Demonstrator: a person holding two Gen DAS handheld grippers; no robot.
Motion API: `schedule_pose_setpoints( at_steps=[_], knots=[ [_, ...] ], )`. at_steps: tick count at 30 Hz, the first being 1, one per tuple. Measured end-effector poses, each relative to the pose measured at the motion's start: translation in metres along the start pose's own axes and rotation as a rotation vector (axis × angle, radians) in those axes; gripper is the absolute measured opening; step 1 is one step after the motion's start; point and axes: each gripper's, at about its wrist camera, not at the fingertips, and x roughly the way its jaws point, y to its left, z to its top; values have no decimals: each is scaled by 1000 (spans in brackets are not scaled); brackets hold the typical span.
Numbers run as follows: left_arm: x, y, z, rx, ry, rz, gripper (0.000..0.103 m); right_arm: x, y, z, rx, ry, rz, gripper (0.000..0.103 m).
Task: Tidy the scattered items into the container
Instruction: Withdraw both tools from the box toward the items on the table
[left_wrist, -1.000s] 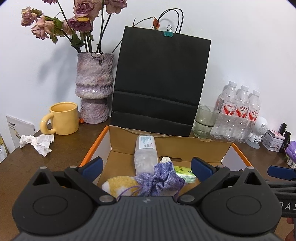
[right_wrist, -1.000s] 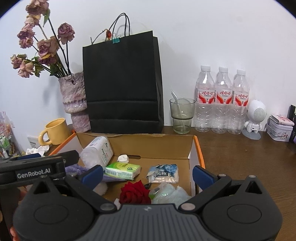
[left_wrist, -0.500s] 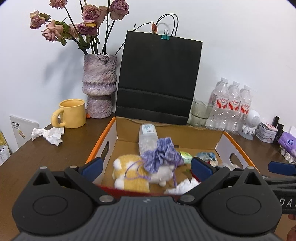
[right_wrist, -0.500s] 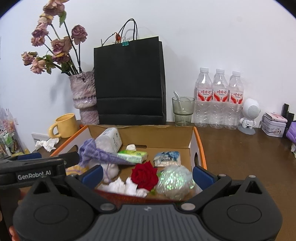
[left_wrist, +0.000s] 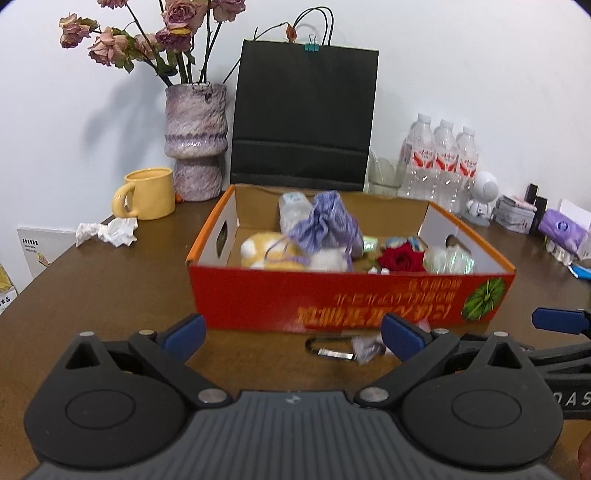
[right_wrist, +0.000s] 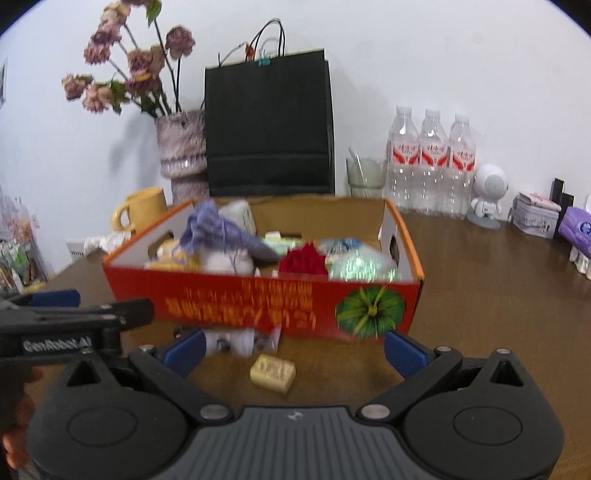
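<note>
- Brown table (left_wrist: 110, 295) carries the red box (left_wrist: 351, 299), already holding a pouch (left_wrist: 325, 225) and a rose (left_wrist: 400, 260).
- Both grippers, left (left_wrist: 291, 332) and right (right_wrist: 293, 349), gape wide and hold nothing.
- Loose items lie just before the box: a carabiner (left_wrist: 330, 349) and a yellow block (right_wrist: 273, 373).
- Advice: straddle the block squarely with the right gripper, then clear the box wall on lifting.
</note>
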Motion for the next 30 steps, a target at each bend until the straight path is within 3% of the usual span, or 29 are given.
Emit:
schedule_pose_setpoints(
  at_steps=[15,30],
  knots=[
    [15,7,-30,46,61,21,103,21,5,-30,-43,95,-45,103],
    [28,23,-31,-56,130,-13,103,33,-9,-31,12,119,-47,100]
  ],
)
